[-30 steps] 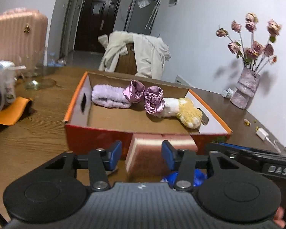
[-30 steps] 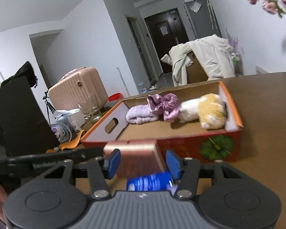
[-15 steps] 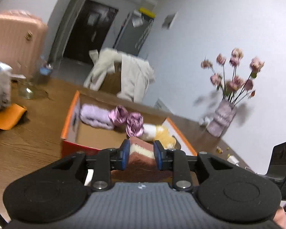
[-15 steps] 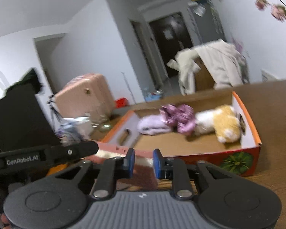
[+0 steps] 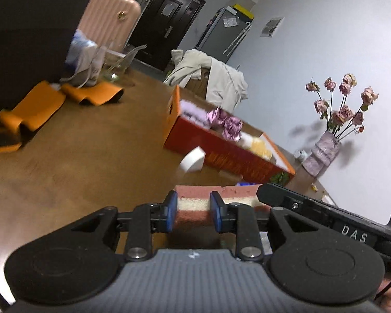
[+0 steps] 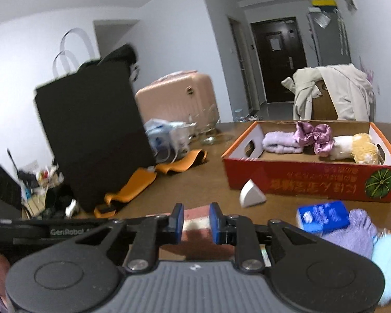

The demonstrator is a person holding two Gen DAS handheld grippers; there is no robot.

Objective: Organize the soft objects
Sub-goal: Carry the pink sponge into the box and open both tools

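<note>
A pink and cream striped towel (image 5: 193,203) is held stretched between both grippers over the wooden table. My left gripper (image 5: 193,211) is shut on one end of it. My right gripper (image 6: 196,223) is shut on the other end of the towel (image 6: 195,217). The orange cardboard box (image 6: 312,180) stands ahead on the table and holds a lilac cloth (image 6: 281,142), purple scrunchies (image 6: 315,135) and a cream and yellow plush (image 6: 354,147). In the left wrist view the box (image 5: 226,154) lies to the right, with the other gripper's arm (image 5: 325,216) crossing below it.
A white wedge (image 6: 251,195), a blue packet (image 6: 323,217), a lilac knit piece (image 6: 357,234) and a pale blue fluffy item (image 6: 389,260) lie before the box. A black bag (image 6: 91,135), orange pads (image 6: 140,185) and a flower vase (image 5: 323,154) stand around.
Both grippers closed on the striped towel and lifted it off the table. Both then swung left, so the box shifted to the right in each view.
</note>
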